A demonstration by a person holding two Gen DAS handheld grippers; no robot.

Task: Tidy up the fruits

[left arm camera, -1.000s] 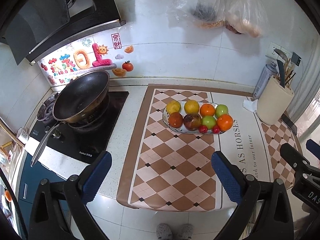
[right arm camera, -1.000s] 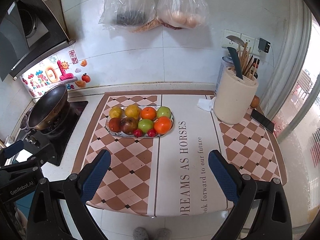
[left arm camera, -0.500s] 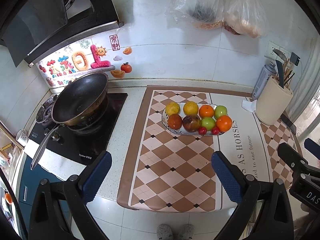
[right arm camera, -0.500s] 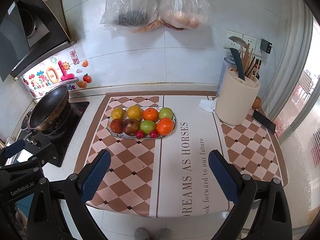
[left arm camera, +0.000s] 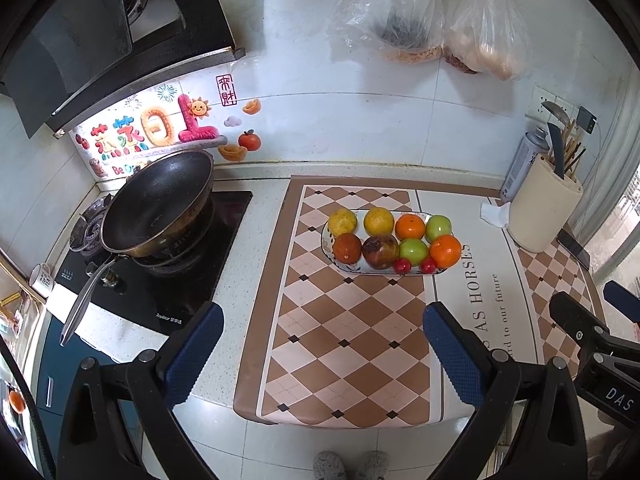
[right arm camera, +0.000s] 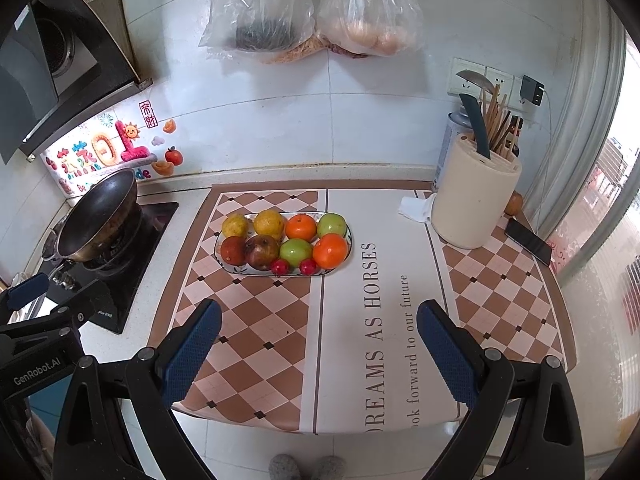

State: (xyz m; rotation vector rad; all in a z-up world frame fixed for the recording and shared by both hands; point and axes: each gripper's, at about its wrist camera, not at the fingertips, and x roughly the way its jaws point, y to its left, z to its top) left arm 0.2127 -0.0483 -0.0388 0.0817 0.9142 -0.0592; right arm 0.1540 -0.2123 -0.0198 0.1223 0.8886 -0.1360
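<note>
An oval white plate (left arm camera: 331,265) (right arm camera: 219,258) rests on the checkered mat and holds the fruit in rows: two yellow ones (left arm camera: 342,221), oranges (left arm camera: 445,251) (right arm camera: 330,250), green apples (left arm camera: 413,251) (right arm camera: 296,252), a dark brown fruit (left arm camera: 380,251) (right arm camera: 262,252) and two small red ones (left arm camera: 402,266). My left gripper (left arm camera: 320,334) hangs open above the mat's near part, well short of the plate. My right gripper (right arm camera: 319,330) is open too, over the mat's white strip, nothing between its fingers. The right gripper's body shows at the left view's right edge.
A black wok (left arm camera: 158,204) sits on the gas stove to the left. A cream utensil holder (right arm camera: 474,196) with knives, a spray can, a crumpled tissue (right arm camera: 416,207) and a phone (right arm camera: 528,241) stand at the right. Plastic bags (right arm camera: 312,8) hang on the tiled wall.
Both grippers drifted slightly back and up; the plate sits a little farther and lower in the views. Both stay open. The fruit has not moved.
</note>
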